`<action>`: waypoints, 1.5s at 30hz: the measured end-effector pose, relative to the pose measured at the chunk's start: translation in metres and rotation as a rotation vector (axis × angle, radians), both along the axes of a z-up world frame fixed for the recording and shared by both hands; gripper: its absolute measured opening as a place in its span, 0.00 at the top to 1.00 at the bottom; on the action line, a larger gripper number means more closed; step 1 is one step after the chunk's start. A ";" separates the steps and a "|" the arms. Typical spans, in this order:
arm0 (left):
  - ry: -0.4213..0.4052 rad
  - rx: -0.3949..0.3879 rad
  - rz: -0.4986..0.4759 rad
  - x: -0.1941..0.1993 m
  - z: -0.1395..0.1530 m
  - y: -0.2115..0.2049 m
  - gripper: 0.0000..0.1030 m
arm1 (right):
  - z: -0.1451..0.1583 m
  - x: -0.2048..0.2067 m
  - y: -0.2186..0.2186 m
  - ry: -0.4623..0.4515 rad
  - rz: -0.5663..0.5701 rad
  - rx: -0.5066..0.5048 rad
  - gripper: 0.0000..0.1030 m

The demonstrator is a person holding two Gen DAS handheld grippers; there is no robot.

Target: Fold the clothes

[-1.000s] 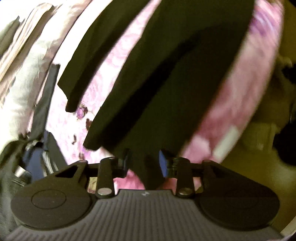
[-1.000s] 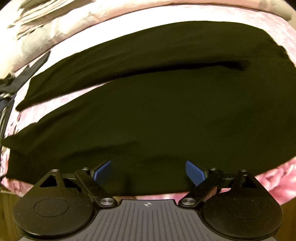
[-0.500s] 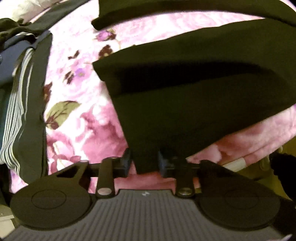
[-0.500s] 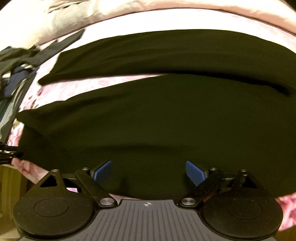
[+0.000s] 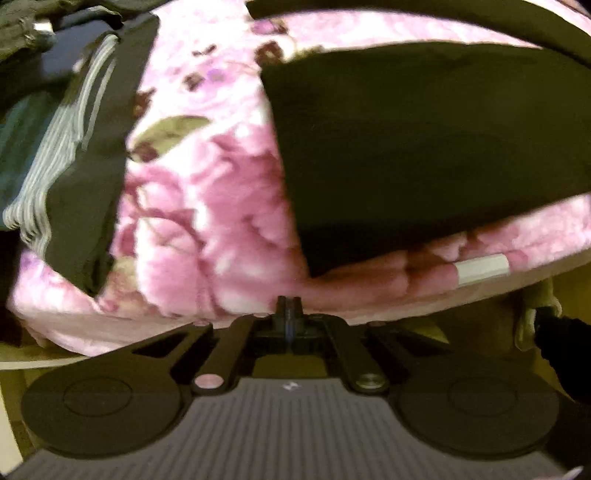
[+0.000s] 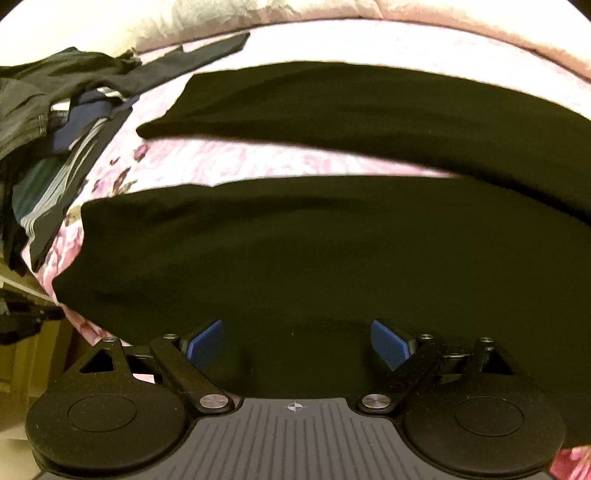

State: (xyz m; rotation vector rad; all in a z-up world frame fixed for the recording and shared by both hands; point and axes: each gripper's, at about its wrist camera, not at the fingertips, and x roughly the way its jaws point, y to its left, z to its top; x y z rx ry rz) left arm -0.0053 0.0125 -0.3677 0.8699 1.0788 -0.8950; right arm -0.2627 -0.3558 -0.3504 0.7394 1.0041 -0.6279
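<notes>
A black garment point(image 6: 314, 258) lies spread flat on a pink floral blanket point(image 5: 207, 206), with a long black part point(image 6: 351, 107) stretched out farther back. In the left wrist view its near corner point(image 5: 424, 147) lies on the blanket, up and to the right of my left gripper point(image 5: 289, 308), which is shut and empty at the blanket's front edge. My right gripper point(image 6: 297, 345) is open, its blue pads point(image 6: 207, 343) spread wide just above the garment's near hem, holding nothing.
A pile of other clothes, dark and striped point(image 5: 62, 147), lies at the left end of the blanket; it also shows in the right wrist view point(image 6: 55, 140). A white label point(image 5: 482, 268) sits on the blanket's front edge. A pale pillow point(image 6: 221, 22) lies at the back.
My left gripper has let go of the garment's corner, drawn back to the blanket's edge and closed empty. The garment has settled flat. My right gripper stays open over the hem.
</notes>
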 end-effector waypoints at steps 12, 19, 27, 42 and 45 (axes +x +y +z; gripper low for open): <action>0.046 -0.113 -0.252 -0.063 0.018 -0.082 0.88 | -0.024 -0.094 -0.019 0.039 -0.323 0.006 0.13; 0.029 0.020 -0.359 -0.104 0.011 -0.119 0.86 | -0.035 -0.211 -0.034 0.077 -0.555 0.017 0.13; 0.009 -0.035 -0.520 -0.172 0.041 -0.221 0.75 | -0.007 -0.291 -0.064 0.058 -0.682 -0.029 0.13; 0.040 -0.002 -0.645 -0.298 0.018 -0.356 0.65 | -0.024 -0.413 -0.150 -0.020 -0.725 0.014 0.13; -0.011 0.019 -0.673 -0.313 0.033 -0.346 0.64 | -0.014 -0.431 -0.151 0.039 -0.747 -0.016 0.13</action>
